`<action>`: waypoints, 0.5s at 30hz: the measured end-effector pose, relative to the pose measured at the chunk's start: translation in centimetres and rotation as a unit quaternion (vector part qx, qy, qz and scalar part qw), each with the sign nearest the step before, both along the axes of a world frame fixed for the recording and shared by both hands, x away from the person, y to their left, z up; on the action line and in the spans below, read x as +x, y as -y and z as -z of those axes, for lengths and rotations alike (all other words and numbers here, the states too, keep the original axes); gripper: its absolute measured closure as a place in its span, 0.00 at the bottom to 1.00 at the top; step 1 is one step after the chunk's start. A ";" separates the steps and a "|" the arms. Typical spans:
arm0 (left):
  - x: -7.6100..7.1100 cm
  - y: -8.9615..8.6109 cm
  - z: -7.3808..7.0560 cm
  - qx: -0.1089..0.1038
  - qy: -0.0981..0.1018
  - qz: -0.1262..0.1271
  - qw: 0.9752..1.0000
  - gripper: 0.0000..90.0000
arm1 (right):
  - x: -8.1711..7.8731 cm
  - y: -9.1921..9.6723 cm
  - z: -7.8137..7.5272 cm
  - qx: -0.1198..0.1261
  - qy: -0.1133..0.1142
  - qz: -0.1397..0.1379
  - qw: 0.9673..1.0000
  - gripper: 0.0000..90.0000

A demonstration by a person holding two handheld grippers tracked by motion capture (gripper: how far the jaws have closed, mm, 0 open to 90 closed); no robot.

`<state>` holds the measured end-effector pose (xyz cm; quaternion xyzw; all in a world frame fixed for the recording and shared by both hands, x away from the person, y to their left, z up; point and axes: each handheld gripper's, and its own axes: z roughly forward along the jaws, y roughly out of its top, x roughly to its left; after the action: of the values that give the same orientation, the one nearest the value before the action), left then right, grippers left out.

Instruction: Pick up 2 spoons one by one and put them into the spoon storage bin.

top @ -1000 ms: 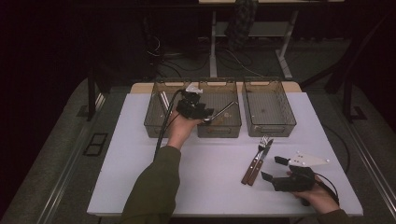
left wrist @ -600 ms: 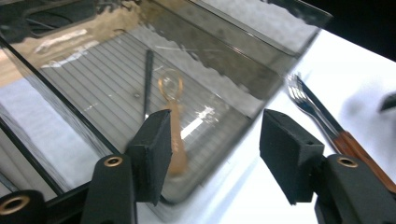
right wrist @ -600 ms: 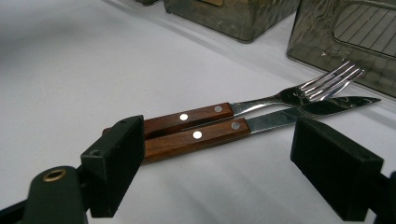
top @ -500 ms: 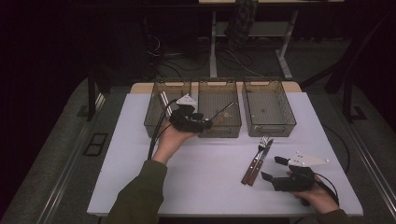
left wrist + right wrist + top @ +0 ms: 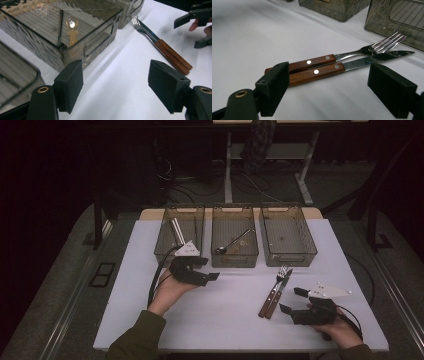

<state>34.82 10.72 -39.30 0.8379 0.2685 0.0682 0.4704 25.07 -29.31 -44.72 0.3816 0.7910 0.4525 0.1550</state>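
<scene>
Overhead first: white bench (image 5: 225,320) w/ three clear bins in a row at the far side. Left bin (image 5: 167,251) has a long shiny utensil leaning in it, can't tell which kind. Middle bin (image 5: 235,257) has a spoon (image 5: 234,242) lying slantwise. Right bin (image 5: 288,259) looks bare inside. Left gripper (image 5: 209,270) is held just in front of the left and middle bins, above the bench, jaws pointing right; jaws have just been opening, nothing between them. Right gripper (image 5: 292,300) sits near the bench's near right corner, jaws spread, pointing left at the fork (image 5: 274,287) and knife (image 5: 279,292). Those two lie side by side, touching, handles toward the person, tips near the right bin's front wall.

Left gripper view: both black jaws stand well apart, bare white bench between them. Middle bin (image 5: 97,47) is close ahead-left, w/ the spoon (image 5: 71,26) seen through its clear wall. Fork (image 5: 147,32) and knife (image 5: 170,51) lie farther off to the right, wooden handles together. Beyond them the right gripper (image 5: 197,30), w/ fingers of the hand behind it.

Right gripper view: jaws wide apart, not touching anything. Fork (image 5: 342,57) and knife (image 5: 352,64) lie on the bench right ahead, crossing the gap; handle ends are near the left jaw, blade and tines run off toward the upper right. Wooden handles w/ metal rivets, pressed side by side. Right bin (image 5: 397,20) stands just behind the tines.
</scene>
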 end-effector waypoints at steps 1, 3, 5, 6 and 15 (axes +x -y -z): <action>-0.3 -0.2 0.1 0.001 0.001 0.002 1.000 0.29 | 0.0 0.0 0.0 0.001 0.000 0.001 1.000 0.19; -1.0 -0.8 0.2 -0.003 0.006 0.003 1.000 0.26 | -0.1 0.1 -0.1 0.002 0.002 0.002 1.000 0.19; -1.7 -1.4 0.3 -0.005 0.013 0.001 1.000 0.25 | 0.0 0.1 -0.1 0.003 0.001 0.003 1.000 0.19; -2.1 -1.7 0.5 -0.006 0.015 0.000 1.000 0.24 | 0.0 0.1 -0.1 0.003 0.000 0.003 1.000 0.19; -4.8 -4.2 1.9 -0.007 0.011 0.002 1.000 0.17 | -0.1 0.0 -0.2 0.002 0.003 0.002 1.000 0.19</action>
<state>30.02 14.91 -41.24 0.8344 0.2623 0.0744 0.4789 25.02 -29.35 -44.54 0.3822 0.7889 0.4548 0.1572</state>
